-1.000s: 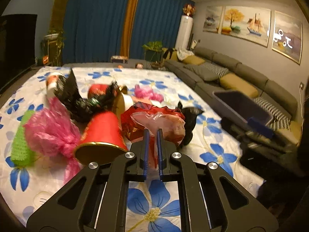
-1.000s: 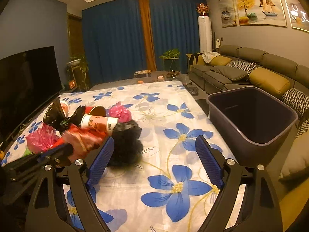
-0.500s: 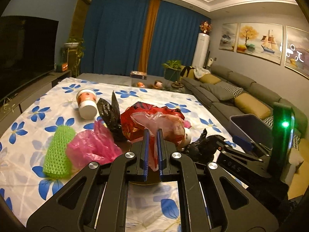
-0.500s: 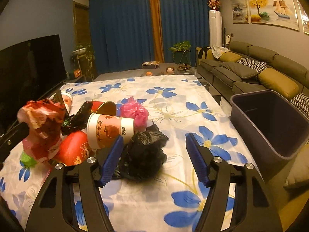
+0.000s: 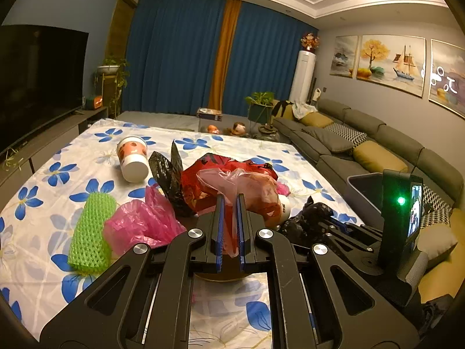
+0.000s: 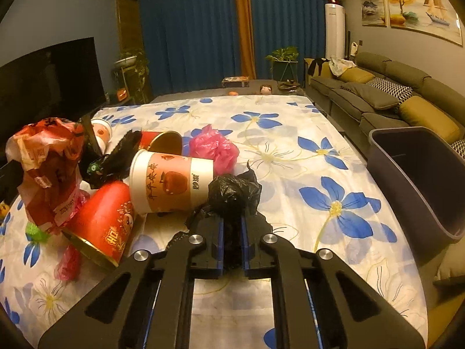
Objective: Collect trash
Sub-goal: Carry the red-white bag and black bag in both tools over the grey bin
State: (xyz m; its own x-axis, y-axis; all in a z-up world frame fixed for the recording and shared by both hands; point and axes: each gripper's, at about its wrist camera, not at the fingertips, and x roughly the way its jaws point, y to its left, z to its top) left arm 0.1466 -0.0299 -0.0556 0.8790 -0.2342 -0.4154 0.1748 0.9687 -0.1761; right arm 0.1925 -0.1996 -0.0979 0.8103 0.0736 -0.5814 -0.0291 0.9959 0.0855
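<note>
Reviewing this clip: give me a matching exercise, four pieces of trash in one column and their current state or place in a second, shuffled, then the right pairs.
Things:
1. black bag
2. red-and-clear plastic bag
3. green foam net
4. white cup with fruit print

States:
A. lying flat on the flowered cloth, untouched
B. pinched in the left gripper, lifted off the cloth
C. on its side, next to the red cup
D. between the closing jaws of the right gripper

Pairs: 1-D, 2-B, 3-A, 4-C
</note>
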